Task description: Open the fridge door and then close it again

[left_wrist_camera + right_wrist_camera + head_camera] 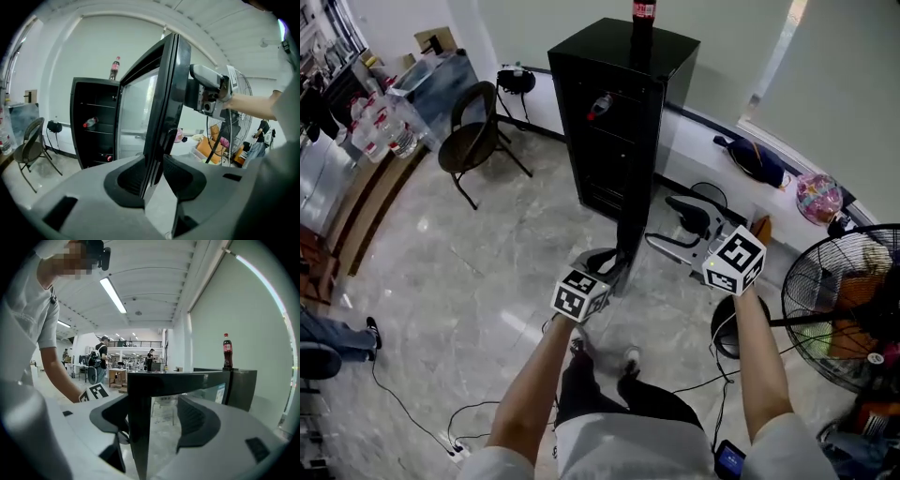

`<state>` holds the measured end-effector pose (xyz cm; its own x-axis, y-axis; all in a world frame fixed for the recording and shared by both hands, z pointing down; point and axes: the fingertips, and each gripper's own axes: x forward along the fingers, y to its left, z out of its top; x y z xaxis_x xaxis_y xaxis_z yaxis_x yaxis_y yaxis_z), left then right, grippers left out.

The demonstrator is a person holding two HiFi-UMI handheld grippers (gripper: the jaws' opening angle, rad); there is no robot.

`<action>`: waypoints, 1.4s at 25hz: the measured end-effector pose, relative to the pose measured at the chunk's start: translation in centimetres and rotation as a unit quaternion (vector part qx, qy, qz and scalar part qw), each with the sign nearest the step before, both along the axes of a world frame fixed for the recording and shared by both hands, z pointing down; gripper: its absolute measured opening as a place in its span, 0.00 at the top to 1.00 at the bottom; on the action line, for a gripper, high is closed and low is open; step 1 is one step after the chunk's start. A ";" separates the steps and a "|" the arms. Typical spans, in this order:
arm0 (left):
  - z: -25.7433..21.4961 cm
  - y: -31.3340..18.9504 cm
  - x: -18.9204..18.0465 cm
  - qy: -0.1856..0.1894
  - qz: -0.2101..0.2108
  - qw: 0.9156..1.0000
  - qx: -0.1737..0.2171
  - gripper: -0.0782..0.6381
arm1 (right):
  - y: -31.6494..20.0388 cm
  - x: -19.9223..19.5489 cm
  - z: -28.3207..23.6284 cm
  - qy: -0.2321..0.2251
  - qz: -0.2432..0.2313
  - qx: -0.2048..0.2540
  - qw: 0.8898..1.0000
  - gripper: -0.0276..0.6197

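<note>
The fridge door (161, 93) stands open, upright and edge-on. Its free edge is straight ahead of the left gripper (153, 176), pinched between narrow jaws. The right gripper (152, 418) gapes wide around the door's top corner without gripping it. The fridge (93, 122) lies beyond, left of the door.

A cola bottle (643, 11) tops the black fridge (609, 103), whose open door (634, 206) ends at the left gripper (600, 265), right gripper (677, 228) near.
</note>
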<state>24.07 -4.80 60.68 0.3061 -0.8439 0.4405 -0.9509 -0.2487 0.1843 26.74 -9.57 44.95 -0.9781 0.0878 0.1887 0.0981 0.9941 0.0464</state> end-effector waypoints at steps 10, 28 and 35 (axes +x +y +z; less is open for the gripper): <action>0.3 -3.0 6.5 0.007 0.054 0.998 0.010 0.73 | 0.1 5.0 1.3 0.003 0.047 -0.016 0.999 0.47; -1.9 -8.7 5.0 0.008 0.055 0.998 0.019 0.73 | -7.9 10.9 3.1 0.011 0.246 -0.014 0.969 0.60; -4.3 -9.9 0.4 -0.003 0.013 0.999 0.041 0.73 | -12.1 14.3 3.6 0.004 0.332 -0.008 0.943 0.63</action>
<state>24.46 -14.68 56.36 0.3257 -0.8692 0.3721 -0.9451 -0.2875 0.1556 41.01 -21.71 48.52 -0.8170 -0.5405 0.2009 -0.5457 0.8373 0.0331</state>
